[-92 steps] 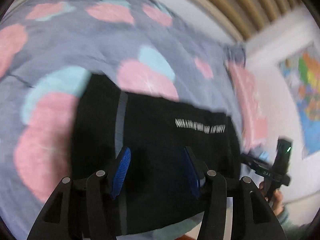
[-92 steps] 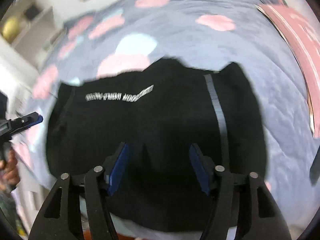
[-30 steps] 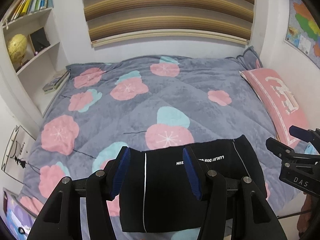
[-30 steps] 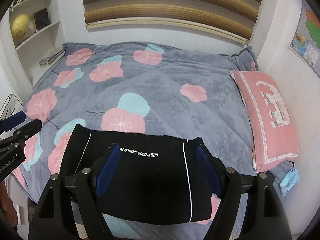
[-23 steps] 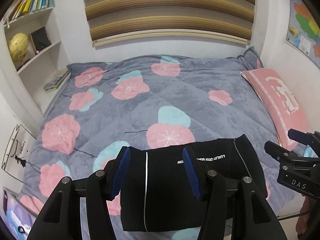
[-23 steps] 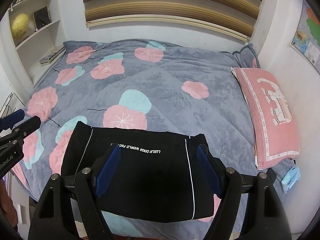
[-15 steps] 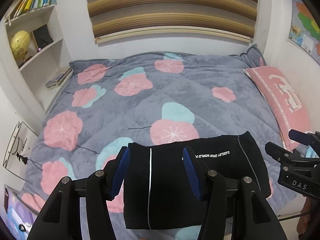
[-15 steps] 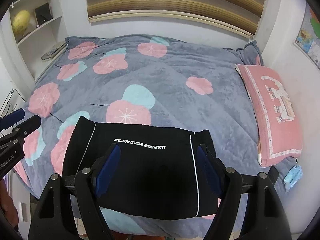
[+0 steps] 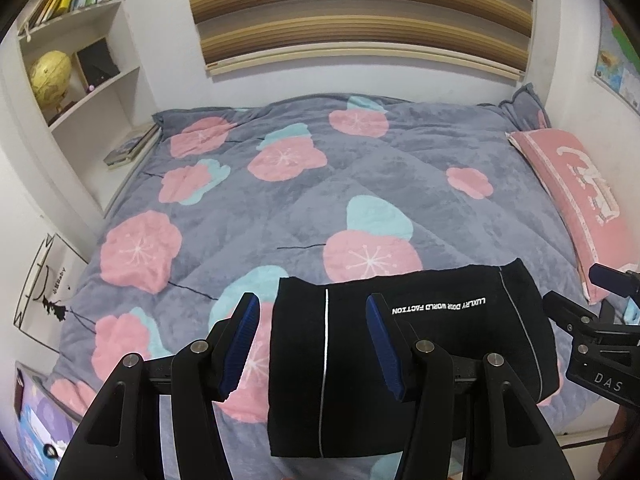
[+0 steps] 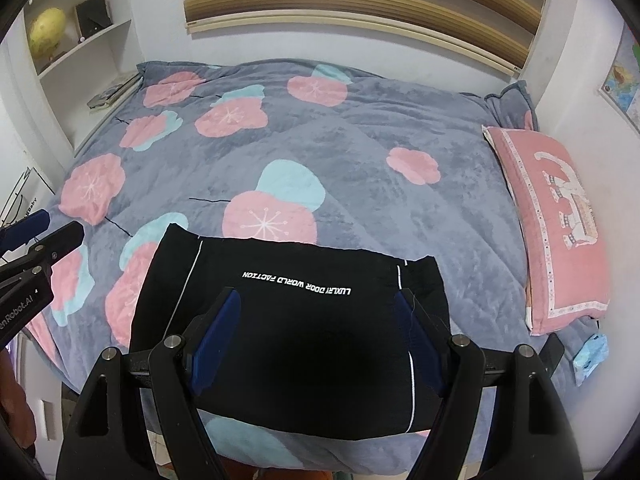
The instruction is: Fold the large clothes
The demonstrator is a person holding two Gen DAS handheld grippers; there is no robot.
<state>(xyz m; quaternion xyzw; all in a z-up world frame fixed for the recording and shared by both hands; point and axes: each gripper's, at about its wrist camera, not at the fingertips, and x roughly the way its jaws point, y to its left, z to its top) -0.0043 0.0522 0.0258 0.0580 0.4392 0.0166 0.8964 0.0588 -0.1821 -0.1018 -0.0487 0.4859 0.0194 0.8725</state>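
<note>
Black folded garment (image 10: pixel 288 320) with white piping rests on the grey flowered bedspread (image 10: pixel 360 160), at the bed's near edge.

Both your left gripper (image 9: pixel 312 340) and right gripper (image 10: pixel 316 332) hover above it with jaws spread apart, holding nothing. The bundle's long axis runs side to side across the bed, its printed white lettering reading upside down toward you. Watch the near edge: it sits close to the mattress lip, so any careless tug there could likely drag the stack off or spill the layers open.
</note>
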